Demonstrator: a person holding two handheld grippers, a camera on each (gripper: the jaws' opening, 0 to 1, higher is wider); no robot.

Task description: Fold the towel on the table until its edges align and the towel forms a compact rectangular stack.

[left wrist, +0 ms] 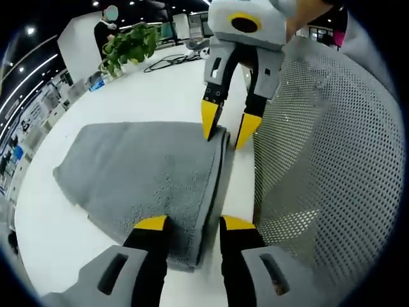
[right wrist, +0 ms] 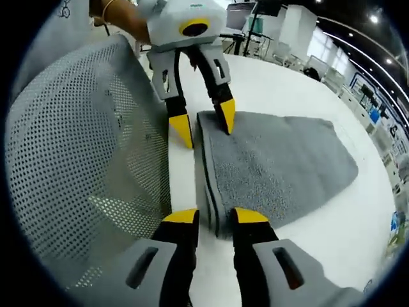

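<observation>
On the white table (left wrist: 147, 96) lies the folded grey towel (left wrist: 147, 179), its layered edge beside a mesh chair back (left wrist: 326, 160). Left gripper (left wrist: 186, 222) and right gripper (right wrist: 215, 215) each straddle that edge, jaws parted, not pinching it.

Two handheld grippers, same build. Left gripper (left wrist: 188, 224): light grey housing, black jaws w/ yellow tips, slotted grey shrouds at base. Right gripper (right wrist: 216, 216): identical grey body, black jaws, yellow tips, yellow-ringed black oval on front face. Thin bracelet (right wrist: 106, 8) on wrist behind left unit.
</observation>
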